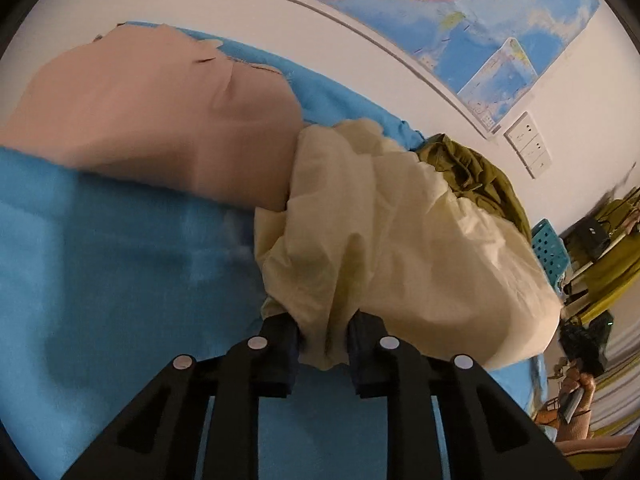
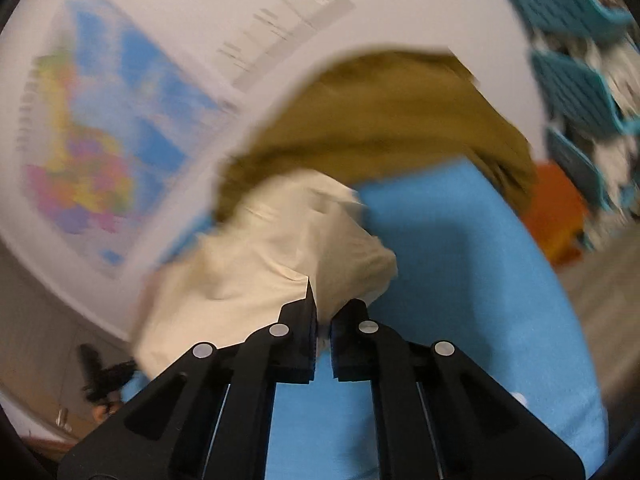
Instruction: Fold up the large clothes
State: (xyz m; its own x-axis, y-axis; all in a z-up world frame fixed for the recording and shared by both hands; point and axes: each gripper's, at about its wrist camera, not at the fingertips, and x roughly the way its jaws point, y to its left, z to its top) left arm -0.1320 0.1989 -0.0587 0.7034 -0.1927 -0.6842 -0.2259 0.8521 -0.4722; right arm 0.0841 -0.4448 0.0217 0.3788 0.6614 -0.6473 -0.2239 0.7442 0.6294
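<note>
A crumpled cream garment (image 1: 400,248) lies on the blue cloth-covered table (image 1: 120,280). My left gripper (image 1: 323,344) is shut on a bunched fold at the garment's near edge. In the right wrist view the same cream garment (image 2: 272,256) hangs in a blurred heap, and my right gripper (image 2: 323,332) is shut on a thin edge of it. A pink garment (image 1: 160,120) lies flat at the far left of the table. An olive green garment (image 1: 476,172) is piled behind the cream one, also seen as a large olive green mass (image 2: 380,120).
A world map (image 1: 460,20) hangs on the white wall behind the table. Teal plastic baskets (image 2: 572,80) stand at the right, with an orange object (image 2: 560,216) below them. A wall socket panel (image 1: 528,144) is beside the map. Clutter fills the right edge of the left wrist view.
</note>
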